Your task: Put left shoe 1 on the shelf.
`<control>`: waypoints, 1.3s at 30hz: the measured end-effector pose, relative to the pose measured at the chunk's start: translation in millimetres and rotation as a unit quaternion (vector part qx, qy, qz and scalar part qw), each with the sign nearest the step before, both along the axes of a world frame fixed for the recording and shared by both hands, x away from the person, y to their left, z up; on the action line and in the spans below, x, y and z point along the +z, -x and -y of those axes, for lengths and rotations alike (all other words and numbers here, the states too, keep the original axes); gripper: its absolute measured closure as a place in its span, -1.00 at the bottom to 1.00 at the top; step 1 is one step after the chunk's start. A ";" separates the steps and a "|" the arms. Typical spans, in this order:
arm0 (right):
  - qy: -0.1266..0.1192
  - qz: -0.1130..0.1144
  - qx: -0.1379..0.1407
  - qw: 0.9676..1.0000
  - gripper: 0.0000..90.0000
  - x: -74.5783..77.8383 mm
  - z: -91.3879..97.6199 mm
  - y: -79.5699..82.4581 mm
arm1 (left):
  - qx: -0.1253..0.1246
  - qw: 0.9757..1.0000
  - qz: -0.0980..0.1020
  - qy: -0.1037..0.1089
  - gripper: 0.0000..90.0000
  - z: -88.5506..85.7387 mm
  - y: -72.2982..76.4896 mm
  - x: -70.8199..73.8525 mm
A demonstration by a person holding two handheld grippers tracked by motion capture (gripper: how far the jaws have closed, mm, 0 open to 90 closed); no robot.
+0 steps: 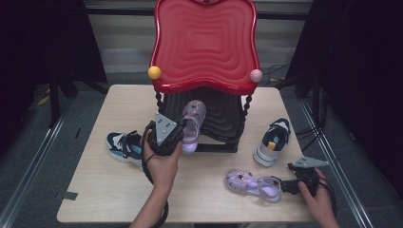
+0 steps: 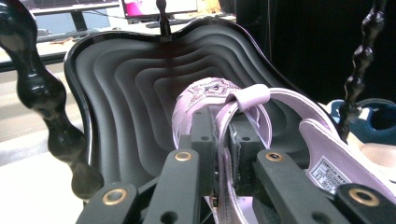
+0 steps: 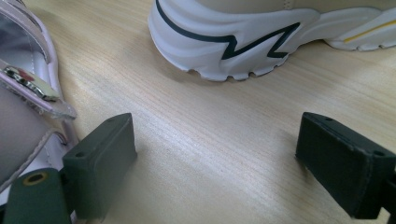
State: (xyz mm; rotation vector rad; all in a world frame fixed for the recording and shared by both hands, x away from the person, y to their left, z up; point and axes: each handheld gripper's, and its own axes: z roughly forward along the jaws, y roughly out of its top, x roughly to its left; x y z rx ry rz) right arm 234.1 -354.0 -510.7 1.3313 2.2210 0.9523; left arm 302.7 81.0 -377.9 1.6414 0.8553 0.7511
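Two lilac sandals are in play, and we've got one of them point(image 1: 192, 124) clamped by its heel strap in our left gripper point(image 1: 183, 133), toe up over the front lip of the black lower tray point(image 1: 223, 118) of the red-topped stand point(image 1: 204, 42) at the table's point(image 1: 95, 190) far middle. In the left gripper view the pads point(image 2: 203, 140) pinch the strap tight. Our right gripper point(image 1: 285, 185) rests near the front right corner, jaws spread wide on bare wood, just beside the other lilac sandal's point(image 1: 252, 183) heel. A white sneaker point(image 1: 272, 142) sits beyond it, a navy one point(image 1: 124, 146) at the left.
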 end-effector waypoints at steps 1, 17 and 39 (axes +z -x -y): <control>0.000 0.001 0.000 1.000 -0.75 -0.1 0.0 -0.1 | 0.006 1.000 0.001 0.006 0.85 0.5 -0.9 -0.6; 0.000 0.000 -0.001 1.000 -0.75 0.0 -0.5 0.8 | 0.029 0.999 0.024 0.013 0.85 15.1 -12.2 -7.7; 0.000 0.000 0.001 1.000 -0.75 0.0 -0.8 1.7 | 0.071 0.996 0.046 0.026 0.85 23.3 -32.1 -9.0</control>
